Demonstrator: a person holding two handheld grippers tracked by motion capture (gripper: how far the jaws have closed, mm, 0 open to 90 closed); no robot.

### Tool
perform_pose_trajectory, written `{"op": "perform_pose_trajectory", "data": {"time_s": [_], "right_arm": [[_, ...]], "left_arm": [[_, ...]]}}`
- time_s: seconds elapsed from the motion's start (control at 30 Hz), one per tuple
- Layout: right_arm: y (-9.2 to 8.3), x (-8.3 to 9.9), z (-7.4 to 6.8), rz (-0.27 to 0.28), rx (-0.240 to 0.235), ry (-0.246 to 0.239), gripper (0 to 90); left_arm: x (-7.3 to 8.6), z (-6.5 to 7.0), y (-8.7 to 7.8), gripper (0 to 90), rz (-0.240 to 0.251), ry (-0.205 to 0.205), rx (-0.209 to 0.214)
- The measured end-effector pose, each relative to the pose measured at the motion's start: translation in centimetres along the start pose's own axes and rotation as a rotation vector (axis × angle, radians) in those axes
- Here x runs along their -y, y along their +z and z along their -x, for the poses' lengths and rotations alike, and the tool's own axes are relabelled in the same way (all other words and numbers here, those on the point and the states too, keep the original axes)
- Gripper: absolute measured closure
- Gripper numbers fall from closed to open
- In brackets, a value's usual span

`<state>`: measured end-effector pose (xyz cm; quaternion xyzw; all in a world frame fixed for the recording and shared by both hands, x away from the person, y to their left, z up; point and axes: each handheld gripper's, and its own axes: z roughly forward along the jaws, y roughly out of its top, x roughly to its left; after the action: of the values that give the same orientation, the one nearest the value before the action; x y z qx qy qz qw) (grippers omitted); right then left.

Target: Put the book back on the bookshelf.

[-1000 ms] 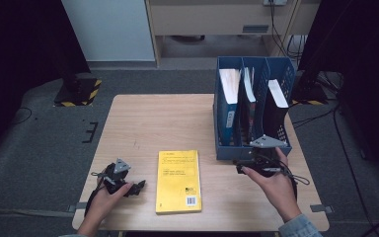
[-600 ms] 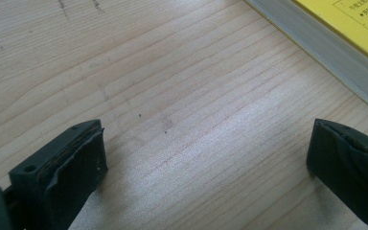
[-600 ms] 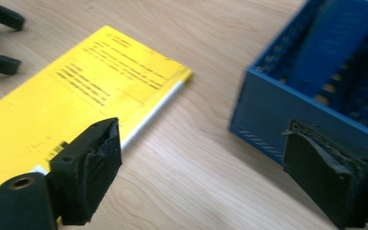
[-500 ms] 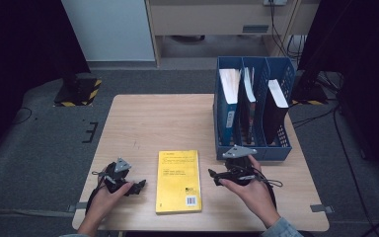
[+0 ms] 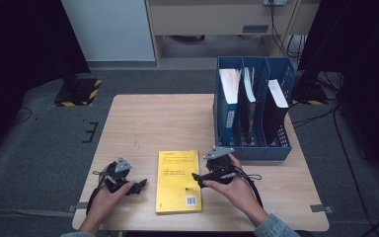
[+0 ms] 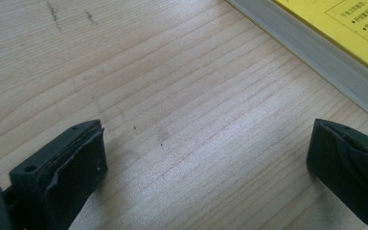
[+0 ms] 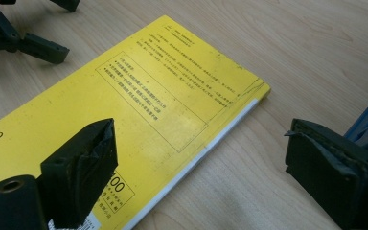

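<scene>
Yellow book (image 5: 179,181) flat on table (image 5: 153,123), just left of right gripper (image 5: 200,178), long axis running toward and away from the person; right gripper nearer than left gripper (image 5: 137,186). Jaws wide, just been opening, straddling the book's right edge, gripping nothing. Left jaws wide too, empty.

1. A light wooden worktop (image 5: 158,123) with visible grain.
2. A blue file rack (image 5: 254,149) with three compartments stands at its right side.
3. Books (image 5: 228,94) stand upright in the rack, one in each compartment.
4. Grey floor (image 5: 44,148) surrounds the worktop.
</scene>
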<state>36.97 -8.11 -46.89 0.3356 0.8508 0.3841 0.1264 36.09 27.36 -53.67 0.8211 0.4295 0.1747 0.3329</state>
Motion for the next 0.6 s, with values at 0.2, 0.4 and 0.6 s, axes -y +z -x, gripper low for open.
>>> {"op": "perform_pose_trajectory", "data": {"time_s": [0.2, 0.4, 0.6], "right_arm": [[0.0, 1.1, 0.2, 0.003, -0.012, 0.073, 10.5], [1.6, 1.9, 0.5, -0.061, -0.025, 0.098, 11.3], [2.2, 2.3, -0.1, -0.077, -0.078, 0.130, 12.0]], "left_arm": [[-0.1, 0.1, 0.0, 0.0, -0.003, -0.004, -0.007], [-0.5, 0.7, -0.1, 2.5, -0.024, 0.012, 0.024], [-1.3, 1.3, -1.0, 5.8, -0.011, -0.029, 0.080]]}}
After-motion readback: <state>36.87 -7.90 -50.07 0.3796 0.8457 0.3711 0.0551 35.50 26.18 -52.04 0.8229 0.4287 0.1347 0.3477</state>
